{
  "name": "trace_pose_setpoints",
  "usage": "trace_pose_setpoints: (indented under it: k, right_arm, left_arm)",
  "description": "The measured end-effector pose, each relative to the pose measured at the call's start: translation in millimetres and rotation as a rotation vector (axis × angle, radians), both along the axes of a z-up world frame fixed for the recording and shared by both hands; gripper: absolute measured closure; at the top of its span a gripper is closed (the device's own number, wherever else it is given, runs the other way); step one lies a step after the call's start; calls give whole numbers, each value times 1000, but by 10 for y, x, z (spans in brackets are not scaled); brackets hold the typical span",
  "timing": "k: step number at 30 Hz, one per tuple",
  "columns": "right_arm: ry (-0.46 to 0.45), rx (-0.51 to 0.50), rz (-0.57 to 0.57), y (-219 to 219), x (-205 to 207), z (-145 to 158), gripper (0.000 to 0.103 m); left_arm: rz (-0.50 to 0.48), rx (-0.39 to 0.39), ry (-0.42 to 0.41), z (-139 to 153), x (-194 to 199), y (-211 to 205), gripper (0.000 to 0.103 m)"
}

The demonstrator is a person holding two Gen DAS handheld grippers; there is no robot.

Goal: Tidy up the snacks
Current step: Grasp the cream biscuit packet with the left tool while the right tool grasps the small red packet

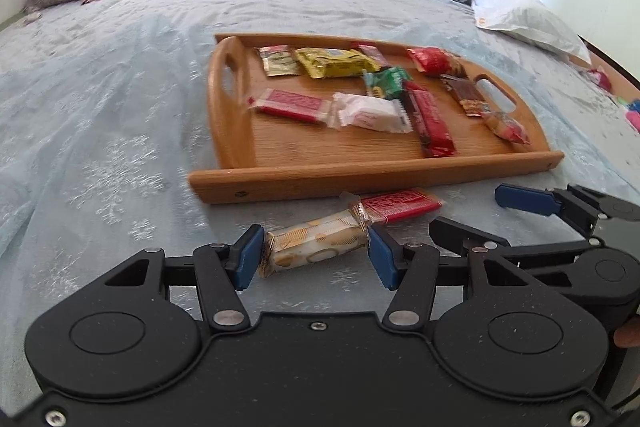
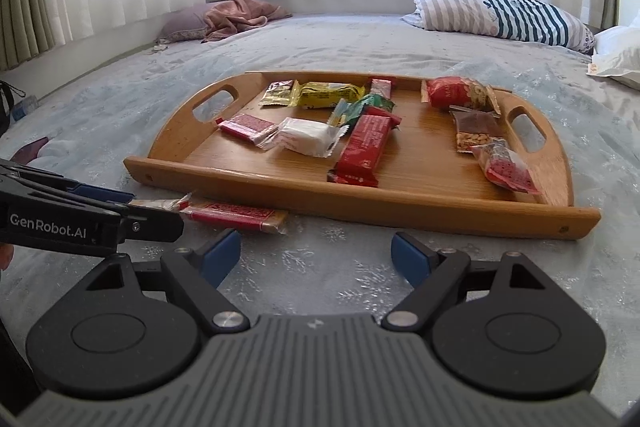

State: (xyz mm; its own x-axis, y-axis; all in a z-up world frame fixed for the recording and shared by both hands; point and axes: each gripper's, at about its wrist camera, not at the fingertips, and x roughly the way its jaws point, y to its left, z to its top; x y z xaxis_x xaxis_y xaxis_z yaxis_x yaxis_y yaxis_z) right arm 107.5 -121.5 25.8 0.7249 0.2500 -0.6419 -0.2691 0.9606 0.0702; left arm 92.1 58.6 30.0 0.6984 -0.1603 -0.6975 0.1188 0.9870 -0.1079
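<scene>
Here, the left gripper [image 1: 316, 253] pinched a cream-and-gold wrapped snack [image 1: 314, 247] by its two ends, low over the pale blue bedspread [image 1: 100, 107], just in front of the wooden tray [image 1: 360, 179]. A red wafer packet [image 1: 400, 205] lay against the tray's near rim. The right gripper [image 2: 316, 253] hovered beside it, jaws spread and empty. Nearly a dozen wrapped snacks lay inside the tray.

Snacks lie in the tray [image 2: 400, 205] (two bars [image 2: 236, 217] just before it) on the bed [image 2: 120, 99].
</scene>
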Motion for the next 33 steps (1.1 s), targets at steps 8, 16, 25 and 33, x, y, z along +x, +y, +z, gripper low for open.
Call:
trace_pose_setpoints:
  k: [8, 16, 25, 33]
  right_arm:
    - [13, 9, -30, -187, -17, 18, 12]
    - [5, -16, 66, 49, -65, 5, 12]
    - [16, 22, 92, 276, -18, 7, 11]
    - [31, 13, 90, 579, 105, -23, 7]
  left_arm:
    - [-49, -19, -8, 49, -98, -8, 48]
    - [-11, -54, 4, 115, -136, 217, 45]
    - [23, -41, -4, 124, -105, 279, 47]
    - [40, -16, -34, 215, -37, 304, 48]
